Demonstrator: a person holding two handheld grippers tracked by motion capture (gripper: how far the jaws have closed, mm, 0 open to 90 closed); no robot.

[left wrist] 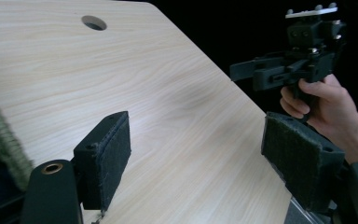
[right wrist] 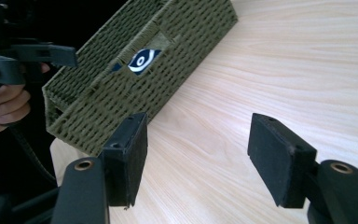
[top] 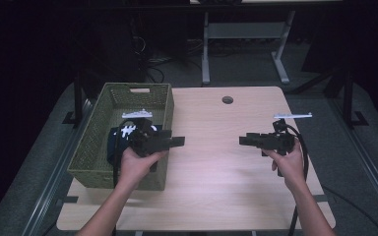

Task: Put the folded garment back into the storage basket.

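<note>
So both grippers are hovering over the wooden table [top: 216,147], pointed at each other across the bare middle of it. The left gripper [top: 177,142] sits right at the near right wall of the green woven basket [top: 96,142], with its jaws sticking out past that wall over the tabletop. In the left gripper view its two pads [left wrist: 107,158] stand wide apart with nothing but bare wood between them, so it's open and holding nothing. Just behind that gripper, down inside the basket, there's a dark blue cloth with a white pattern [top: 120,135]; in the right gripper view you can spot a bit of it through the handle slot in the basket's end wall [right wrist: 142,59]. The right gripper [top: 243,140] is well apart from the basket, over toward the table's right side, and its jaws are also spread wide around empty table, gripping nothing. From the left gripper view you can see the right one [left wrist: 235,74] across the table, held in the person's hand [left wrist: 324,105]. Farther along the table from both, near the far edge, is a round cable hole [top: 227,100].
</note>
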